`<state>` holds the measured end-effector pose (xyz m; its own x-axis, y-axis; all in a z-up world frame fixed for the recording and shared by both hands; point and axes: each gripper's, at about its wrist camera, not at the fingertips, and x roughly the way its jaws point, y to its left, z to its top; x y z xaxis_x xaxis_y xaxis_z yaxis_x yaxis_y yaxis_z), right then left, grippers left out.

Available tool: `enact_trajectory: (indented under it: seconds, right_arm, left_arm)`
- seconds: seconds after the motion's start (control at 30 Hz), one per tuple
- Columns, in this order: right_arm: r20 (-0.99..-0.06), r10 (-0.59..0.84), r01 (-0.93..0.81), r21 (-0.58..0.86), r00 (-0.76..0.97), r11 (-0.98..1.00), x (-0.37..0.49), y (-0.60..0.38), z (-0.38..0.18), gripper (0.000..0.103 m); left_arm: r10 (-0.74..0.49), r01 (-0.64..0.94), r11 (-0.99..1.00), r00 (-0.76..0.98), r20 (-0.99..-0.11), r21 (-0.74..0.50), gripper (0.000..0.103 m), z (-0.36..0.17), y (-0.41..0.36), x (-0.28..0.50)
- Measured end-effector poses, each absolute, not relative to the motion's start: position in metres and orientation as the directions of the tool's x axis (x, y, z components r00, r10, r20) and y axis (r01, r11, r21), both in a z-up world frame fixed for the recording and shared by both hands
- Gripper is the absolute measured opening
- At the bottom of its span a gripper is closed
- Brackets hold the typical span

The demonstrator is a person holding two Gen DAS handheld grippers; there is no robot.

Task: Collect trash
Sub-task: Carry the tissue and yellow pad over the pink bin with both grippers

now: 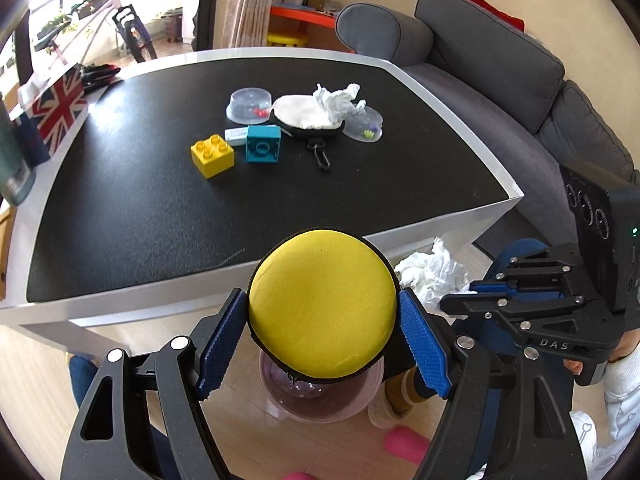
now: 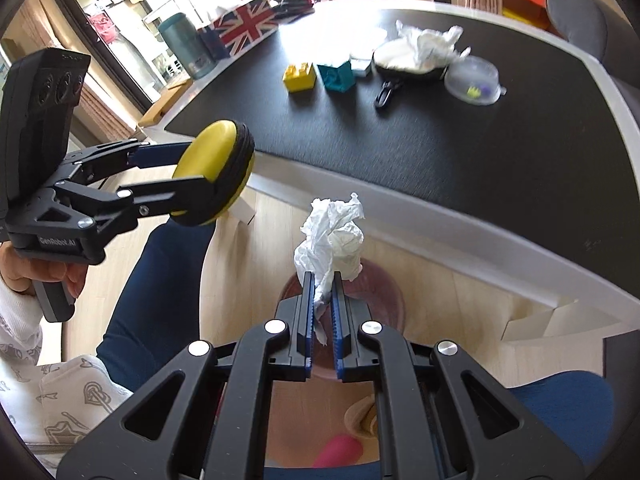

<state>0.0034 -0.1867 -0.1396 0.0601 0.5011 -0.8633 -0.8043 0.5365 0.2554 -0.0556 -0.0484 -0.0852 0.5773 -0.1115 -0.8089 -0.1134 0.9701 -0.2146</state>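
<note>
My left gripper [image 1: 323, 312] is shut on a round yellow zip pouch [image 1: 322, 304] and holds it off the table's front edge, above a clear pink bin [image 1: 324, 400] on the floor. The pouch also shows in the right wrist view [image 2: 214, 172]. My right gripper [image 2: 322, 292] is shut on a crumpled white tissue [image 2: 332, 236] and holds it over the same bin [image 2: 384, 292]. That tissue also shows in the left wrist view [image 1: 432, 272]. Another crumpled tissue [image 1: 338, 100] lies on a white pouch [image 1: 302, 114] on the table.
On the black table [image 1: 160, 200] lie a yellow brick [image 1: 212, 154], a teal brick [image 1: 263, 144], two clear domed lids [image 1: 249, 105] [image 1: 364, 124] and a Union Jack box [image 1: 56, 114]. A grey sofa [image 1: 500, 80] stands at the right. My legs are beside the bin.
</note>
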Motion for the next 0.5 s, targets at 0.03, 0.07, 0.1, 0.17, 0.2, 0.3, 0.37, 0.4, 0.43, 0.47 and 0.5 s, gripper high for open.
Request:
enact_trajectory:
  seconds: [0.03, 0.07, 0.1, 0.17, 0.2, 0.3, 0.37, 0.4, 0.43, 0.47, 0.5]
  right_arm:
    - [-0.865, 0.499, -0.804, 0.259, 0.054, 0.535, 0.002, -0.186, -0.143, 0.007]
    - [-0.865, 0.499, -0.805, 0.263, 0.047, 0.532, 0.001, -0.186, -0.145, 0.008]
    - [-0.867, 0.497, -0.806, 0.264, 0.042, 0.529, 0.001, -0.184, -0.147, 0.011]
    - [-0.869, 0.493, -0.807, 0.263, 0.039, 0.528, 0.0, -0.182, -0.149, 0.012]
    - [-0.873, 0.486, -0.809, 0.257, 0.041, 0.529, 0.0, -0.182, -0.15, 0.02]
    - [-0.873, 0.483, -0.803, 0.245, 0.061, 0.543, 0.002, -0.182, -0.15, 0.064]
    - [-0.864, 0.5, -0.796, 0.259, 0.063, 0.548, 0.003, -0.184, -0.147, 0.077]
    - [-0.86, 0.505, -0.794, 0.259, 0.07, 0.551, 0.004, -0.185, -0.145, 0.082]
    - [-0.858, 0.508, -0.791, 0.259, 0.076, 0.555, 0.005, -0.187, -0.143, 0.084]
    - [-0.856, 0.511, -0.788, 0.26, 0.08, 0.558, 0.006, -0.187, -0.142, 0.087]
    - [-0.852, 0.516, -0.783, 0.262, 0.087, 0.564, 0.008, -0.189, -0.14, 0.088]
  left_arm:
    - [-0.113, -0.114, 0.97, 0.576, -0.809, -0.216, 0.074, -0.086, -0.048, -0.057]
    - [-0.113, -0.115, 0.969, 0.575, -0.81, -0.218, 0.074, -0.087, -0.048, -0.058]
    - [-0.116, -0.116, 0.969, 0.572, -0.812, -0.22, 0.074, -0.088, -0.047, -0.06]
    - [-0.116, -0.117, 0.968, 0.571, -0.812, -0.221, 0.074, -0.09, -0.047, -0.061]
    - [-0.116, -0.118, 0.968, 0.571, -0.813, -0.221, 0.074, -0.09, -0.047, -0.062]
    - [-0.117, -0.118, 0.968, 0.572, -0.812, -0.223, 0.074, -0.09, -0.047, -0.062]
    - [-0.117, -0.117, 0.968, 0.571, -0.812, -0.222, 0.074, -0.09, -0.047, -0.062]
    - [-0.118, -0.116, 0.968, 0.57, -0.813, -0.222, 0.074, -0.09, -0.048, -0.062]
    - [-0.12, -0.115, 0.968, 0.568, -0.814, -0.222, 0.074, -0.091, -0.048, -0.062]
    - [-0.12, -0.114, 0.968, 0.566, -0.816, -0.222, 0.074, -0.092, -0.049, -0.062]
    - [-0.123, -0.111, 0.969, 0.562, -0.818, -0.222, 0.074, -0.093, -0.05, -0.061]
